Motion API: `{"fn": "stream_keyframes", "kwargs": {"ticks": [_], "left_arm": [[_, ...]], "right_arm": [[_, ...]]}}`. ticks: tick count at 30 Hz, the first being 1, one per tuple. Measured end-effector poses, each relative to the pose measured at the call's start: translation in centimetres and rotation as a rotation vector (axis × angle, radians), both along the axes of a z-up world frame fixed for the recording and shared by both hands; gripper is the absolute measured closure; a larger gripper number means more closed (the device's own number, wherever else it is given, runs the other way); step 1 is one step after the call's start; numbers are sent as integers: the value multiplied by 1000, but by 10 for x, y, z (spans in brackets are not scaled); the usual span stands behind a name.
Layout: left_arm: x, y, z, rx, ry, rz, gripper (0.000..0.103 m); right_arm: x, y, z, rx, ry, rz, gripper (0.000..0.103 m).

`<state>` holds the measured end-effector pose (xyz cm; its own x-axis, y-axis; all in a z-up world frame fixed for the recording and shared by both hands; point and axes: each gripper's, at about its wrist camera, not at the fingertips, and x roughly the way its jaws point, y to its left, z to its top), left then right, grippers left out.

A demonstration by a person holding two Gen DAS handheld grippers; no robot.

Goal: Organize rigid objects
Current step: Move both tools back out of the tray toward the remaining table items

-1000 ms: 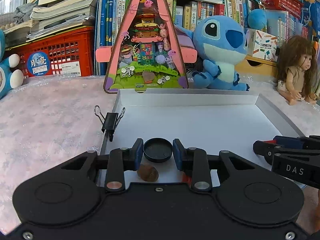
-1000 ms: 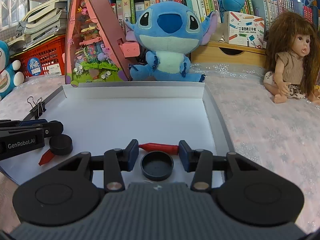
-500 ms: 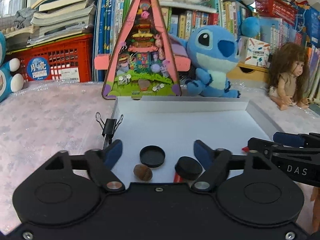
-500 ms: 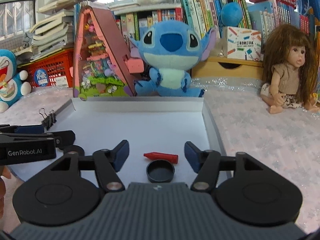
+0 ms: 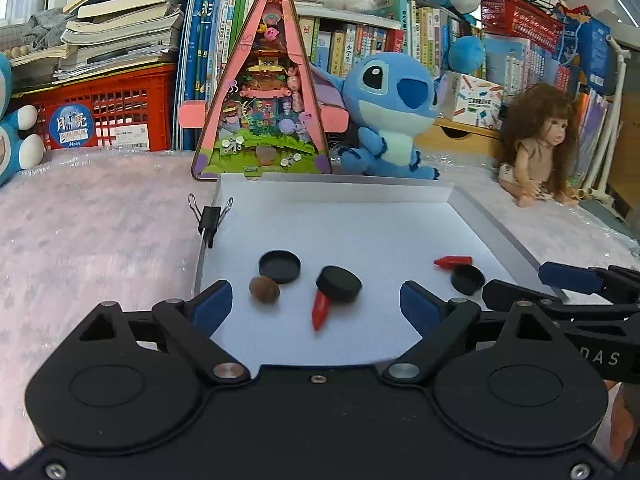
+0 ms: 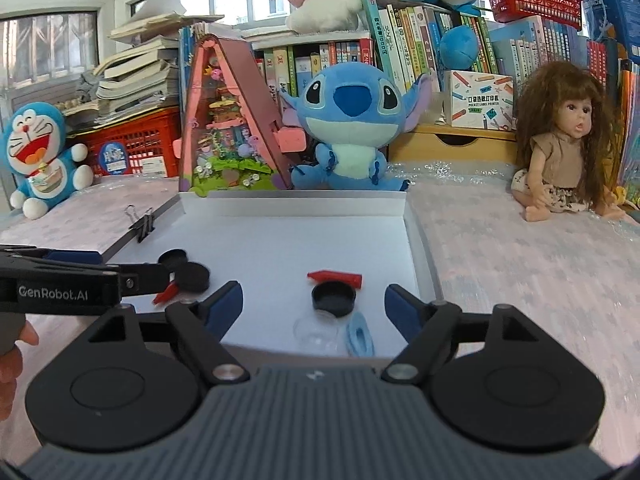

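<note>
Both tools withdrawn, opening, caps (image 5: 279, 266) beyond

Both wrist cameras look low and close over the white tray (image 5: 344, 216) toward the bookshelf (image 6: 400, 52), sharing both.

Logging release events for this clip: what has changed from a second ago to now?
Both tools let go and drew back. The left tool released its black cap, the right tool its black cap; both sets of jaws are opening with nothing between them. Both caps, the red crayons, the nut and the white tray stayed put.
</note>
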<state>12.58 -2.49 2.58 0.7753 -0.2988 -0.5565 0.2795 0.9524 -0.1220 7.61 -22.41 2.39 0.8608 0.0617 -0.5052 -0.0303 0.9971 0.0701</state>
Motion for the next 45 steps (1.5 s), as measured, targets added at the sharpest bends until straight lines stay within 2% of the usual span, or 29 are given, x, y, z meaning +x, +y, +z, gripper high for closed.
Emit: {"fn": "stream_keyframes", "kwargs": {"ticks": [8, 19, 26, 34, 40, 42, 45], "left_arm": [[-33, 4, 2, 20, -36, -22, 12], [-73, 16, -8, 74, -42, -33, 12], [-88, 27, -16, 77, -27, -21, 12], [-93, 35, -17, 37, -13, -17, 14], [-99, 34, -8, -23, -16, -72, 36], [-104, 32, -5, -46, -24, -112, 44], [-110, 24, 0, -67, -36, -184, 48]], "right_arm": [[-36, 9, 1, -18, -26, 40, 16], [-84, 24, -9, -11, -19, 83, 16], [-111, 42, -16, -45, -48, 102, 16], [-114, 56, -25, -37, -16, 136, 18], [-112, 60, -29, -4, 7, 152, 32], [-110, 60, -30, 3, 16, 150, 43], [-108, 59, -32, 1, 31, 147, 58]]}}
